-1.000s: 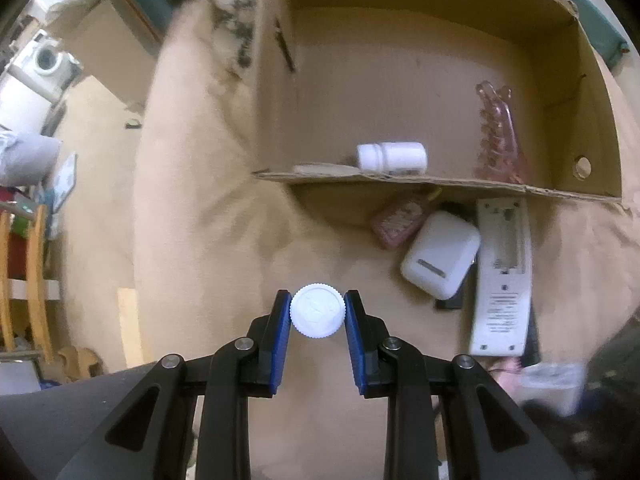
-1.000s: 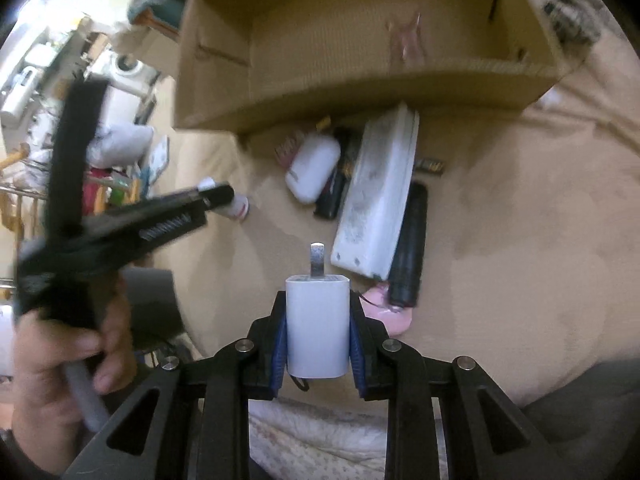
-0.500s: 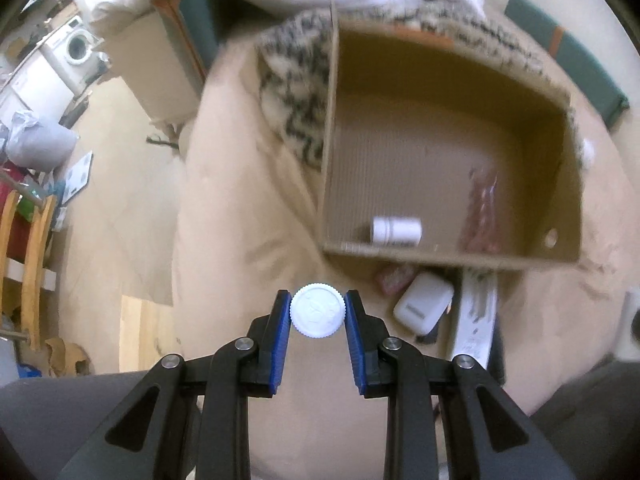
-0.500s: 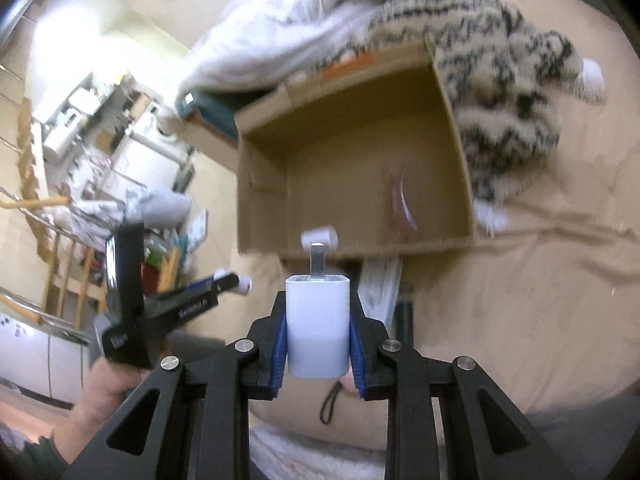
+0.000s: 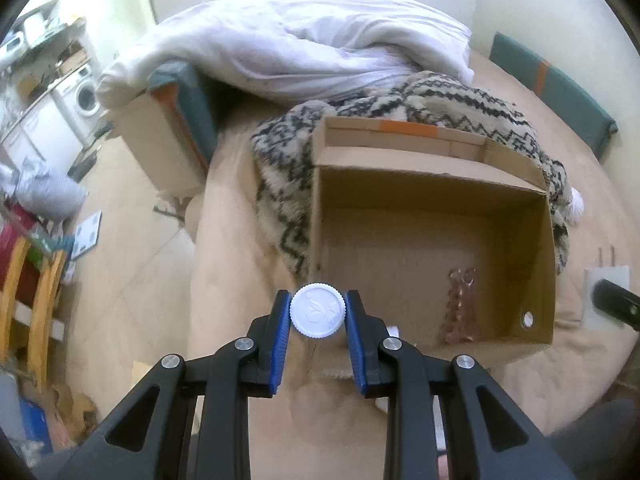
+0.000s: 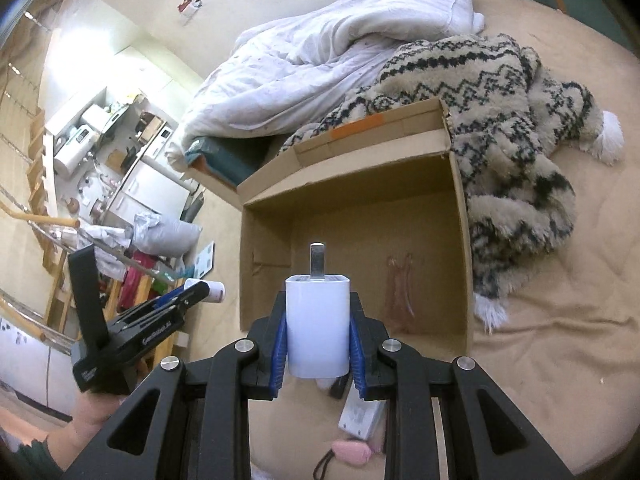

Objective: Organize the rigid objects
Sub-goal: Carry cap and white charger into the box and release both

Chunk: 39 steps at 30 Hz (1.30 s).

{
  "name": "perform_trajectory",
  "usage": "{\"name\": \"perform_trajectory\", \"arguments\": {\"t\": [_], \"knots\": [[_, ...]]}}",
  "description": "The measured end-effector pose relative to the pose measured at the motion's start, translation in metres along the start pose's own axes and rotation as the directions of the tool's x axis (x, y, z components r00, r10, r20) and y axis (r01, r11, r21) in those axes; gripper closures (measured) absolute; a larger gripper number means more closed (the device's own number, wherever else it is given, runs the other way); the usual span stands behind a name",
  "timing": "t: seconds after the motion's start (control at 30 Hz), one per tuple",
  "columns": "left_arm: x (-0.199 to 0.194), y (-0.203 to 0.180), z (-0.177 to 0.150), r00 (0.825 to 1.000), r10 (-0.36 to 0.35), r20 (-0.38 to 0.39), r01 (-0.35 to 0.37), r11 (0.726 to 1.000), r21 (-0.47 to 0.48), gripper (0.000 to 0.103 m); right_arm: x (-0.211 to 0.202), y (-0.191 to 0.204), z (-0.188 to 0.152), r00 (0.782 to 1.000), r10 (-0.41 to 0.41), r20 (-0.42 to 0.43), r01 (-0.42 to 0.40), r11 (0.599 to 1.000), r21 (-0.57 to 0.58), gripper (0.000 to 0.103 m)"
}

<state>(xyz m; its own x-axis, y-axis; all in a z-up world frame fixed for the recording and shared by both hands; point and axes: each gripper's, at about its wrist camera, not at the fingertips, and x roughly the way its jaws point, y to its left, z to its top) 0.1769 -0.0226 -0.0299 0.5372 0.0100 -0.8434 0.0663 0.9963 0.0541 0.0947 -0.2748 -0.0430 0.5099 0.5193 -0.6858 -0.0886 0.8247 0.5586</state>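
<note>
My left gripper (image 5: pixel 318 316) is shut on a white pill bottle (image 5: pixel 318 315), seen cap-first, held above the near left corner of the open cardboard box (image 5: pixel 432 184). My right gripper (image 6: pixel 318 332) is shut on a white plug charger (image 6: pixel 318 326), prongs forward, held in front of the box (image 6: pixel 360 184). A pink ribbed clear item (image 5: pixel 460 304) lies inside the box; it also shows in the right wrist view (image 6: pixel 400 296). The left gripper with its bottle (image 6: pixel 208 290) shows at the left of the right wrist view. The charger (image 5: pixel 600 294) shows at the right edge of the left wrist view.
The box sits on a beige bed cover (image 6: pixel 560 340). A patterned fuzzy blanket (image 6: pixel 500 92) and a white duvet (image 5: pixel 300 44) lie behind it. A white remote (image 6: pixel 360 416), a pink object (image 6: pixel 352 452) and a black cord lie below my right gripper. The floor and furniture (image 5: pixel 60 92) are at left.
Both grippers have risen and pulled back from the box with their objects held. The box now looks smaller and farther, and the items in front of it have dropped below view.
</note>
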Motion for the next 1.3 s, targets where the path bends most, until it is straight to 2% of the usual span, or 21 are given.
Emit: {"name": "perform_trajectory", "arguments": {"t": [0.1,0.2,0.3,0.4,0.5,0.6,0.87,1.1,1.23,1.3], "knots": [[0.013,-0.014,0.007,1.000,-0.012,0.001,0.012,0.999,0.034,0.079,0.019,-0.004,0.009,1.000,-0.023,-0.015,0.023,1.000,-0.002,0.075],[0.031,-0.034,0.012,1.000,-0.004,0.001,0.004,0.994,0.107,0.079,0.045,-0.012,0.015,0.998,-0.055,-0.035,0.055,0.998,-0.010,0.075],[0.051,-0.048,0.012,1.000,-0.006,-0.005,0.007,0.989,0.145,0.079,0.071,-0.022,0.011,0.995,-0.075,-0.071,0.075,0.997,0.004,0.075],[0.064,-0.043,0.009,1.000,-0.026,-0.005,0.026,0.994,0.104,0.079,0.095,-0.025,0.001,0.980,-0.157,-0.120,0.153,0.987,-0.041,0.075],[0.077,-0.038,0.003,1.000,0.004,-0.026,-0.002,0.997,0.077,0.079,0.111,-0.026,-0.008,0.968,-0.187,-0.169,0.177,0.982,-0.073,0.075],[0.091,-0.035,0.002,0.997,-0.007,-0.072,0.012,0.998,0.066,0.079,0.115,-0.024,-0.008,0.966,-0.189,-0.177,0.175,0.980,-0.092,0.075],[0.103,-0.040,-0.002,0.995,0.013,-0.101,-0.005,0.997,0.077,0.079,0.126,-0.030,-0.008,0.957,-0.193,-0.218,0.181,0.981,-0.073,0.075],[0.105,-0.043,-0.003,0.993,0.015,-0.114,-0.005,0.996,0.089,0.079,0.130,-0.033,-0.006,0.948,-0.220,-0.228,0.209,0.975,-0.073,0.075],[0.103,-0.041,-0.004,0.994,0.013,-0.105,-0.004,0.996,0.088,0.079,0.121,-0.025,0.000,0.938,-0.319,-0.138,0.301,0.944,-0.137,0.075],[0.100,-0.039,-0.004,0.996,0.007,-0.088,0.000,0.997,0.077,0.079,0.115,-0.025,0.003,0.938,-0.331,-0.104,0.316,0.938,-0.142,0.072]]}}
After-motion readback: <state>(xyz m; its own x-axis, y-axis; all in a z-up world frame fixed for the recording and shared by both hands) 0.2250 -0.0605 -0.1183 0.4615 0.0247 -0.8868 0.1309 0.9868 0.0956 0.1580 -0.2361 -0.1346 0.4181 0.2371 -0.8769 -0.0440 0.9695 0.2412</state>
